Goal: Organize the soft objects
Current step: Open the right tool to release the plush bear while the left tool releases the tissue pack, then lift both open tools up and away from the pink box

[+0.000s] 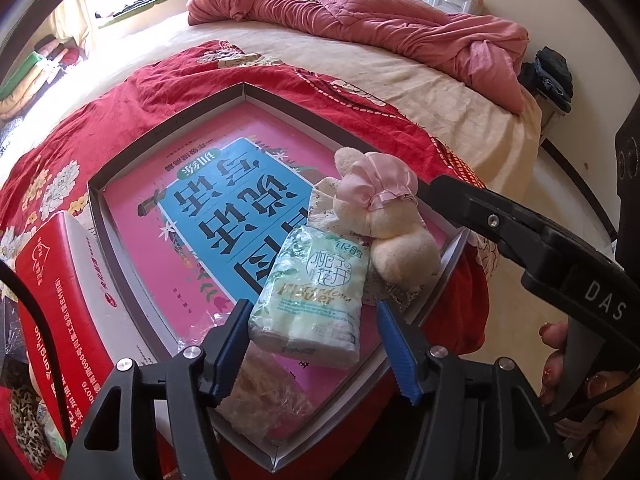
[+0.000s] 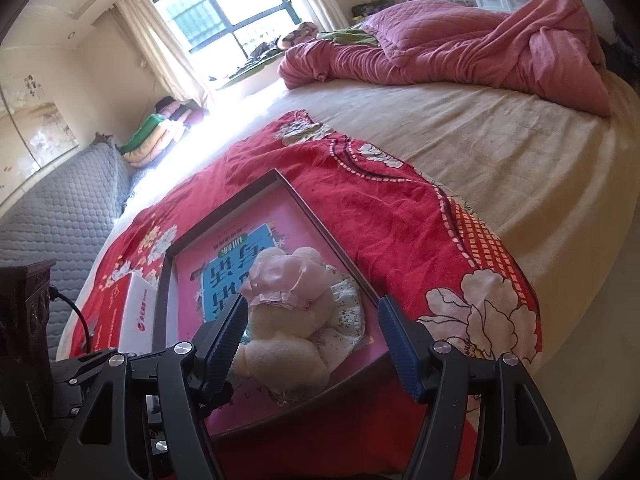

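A shallow grey tray [image 1: 168, 128] lined with a pink and blue book lies on a red floral blanket [image 1: 80, 128] on the bed. In it lie a pale green tissue pack [image 1: 312, 292], a cream plush doll with a pink bonnet [image 1: 384, 208] and a crinkly clear bag [image 1: 264, 396]. My left gripper [image 1: 312, 344] is open, its blue pads either side of the tissue pack. My right gripper [image 2: 312, 340] is open around the doll [image 2: 288, 312], over the tray [image 2: 320, 220]. The right gripper's arm also shows in the left wrist view [image 1: 520, 236].
A red and white box [image 1: 68, 304] lies left of the tray, also in the right wrist view [image 2: 132, 312]. A crumpled pink quilt [image 1: 380, 16] lies across the far bed. A grey quilted sofa [image 2: 60, 216] stands left, with folded bedding by the window.
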Available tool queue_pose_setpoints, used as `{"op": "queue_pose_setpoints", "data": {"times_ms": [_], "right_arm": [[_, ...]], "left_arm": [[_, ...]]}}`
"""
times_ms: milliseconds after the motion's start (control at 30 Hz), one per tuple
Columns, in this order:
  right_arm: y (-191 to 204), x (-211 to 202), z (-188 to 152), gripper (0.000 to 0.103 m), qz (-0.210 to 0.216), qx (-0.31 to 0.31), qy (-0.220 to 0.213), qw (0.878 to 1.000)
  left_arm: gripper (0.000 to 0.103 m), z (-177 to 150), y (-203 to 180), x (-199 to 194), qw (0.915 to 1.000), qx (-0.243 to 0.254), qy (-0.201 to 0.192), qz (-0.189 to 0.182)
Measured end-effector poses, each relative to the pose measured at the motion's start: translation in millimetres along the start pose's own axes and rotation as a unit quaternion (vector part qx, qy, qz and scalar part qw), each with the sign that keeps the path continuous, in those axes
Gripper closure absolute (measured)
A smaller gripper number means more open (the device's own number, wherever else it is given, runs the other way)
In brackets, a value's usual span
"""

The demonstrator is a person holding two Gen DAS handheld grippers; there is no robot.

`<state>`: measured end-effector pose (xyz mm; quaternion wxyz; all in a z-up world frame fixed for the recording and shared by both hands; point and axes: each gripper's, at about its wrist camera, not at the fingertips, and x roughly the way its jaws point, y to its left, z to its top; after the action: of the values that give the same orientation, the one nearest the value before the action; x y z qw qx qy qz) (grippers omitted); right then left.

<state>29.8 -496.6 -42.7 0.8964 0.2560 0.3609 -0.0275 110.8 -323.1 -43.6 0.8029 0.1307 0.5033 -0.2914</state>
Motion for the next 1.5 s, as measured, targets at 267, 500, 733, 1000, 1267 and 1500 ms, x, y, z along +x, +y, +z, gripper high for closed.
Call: {"op": "queue_pose_setpoints", "data": {"times_ms": [267,500,733,1000,1267,1500], "right_arm": [[0,-11,0,0.027,-0.023,0.006,-0.011,1.000],[5,-26,1,0.026,-0.044,0.004,-0.022,0.999],[24,-39,2,0.026,-0.080,-0.018,-0.039,0.996],[43,-52,4,0.026,-0.087,-0.026,-0.049,0.995],[63,-63,3,0.026,-0.090,-0.046,-0.051,0.994],[87,-72,1,0.026,-0.092,-0.070,-0.051,0.992]], "left_arm": [[0.036,-4,5,-21,0.9997,-0.010,-0.020,0.005],[0.034,-6,11,-48,0.9986,-0.019,-0.049,0.009],[0.032,-12,18,-71,0.9972,-0.029,-0.068,0.014],[0.026,-23,31,-92,0.9956,-0.046,-0.081,0.011],[0.024,-32,37,-106,0.9946,-0.050,-0.090,0.013],[0.024,-40,53,-118,0.9928,-0.069,-0.097,0.016]]}}
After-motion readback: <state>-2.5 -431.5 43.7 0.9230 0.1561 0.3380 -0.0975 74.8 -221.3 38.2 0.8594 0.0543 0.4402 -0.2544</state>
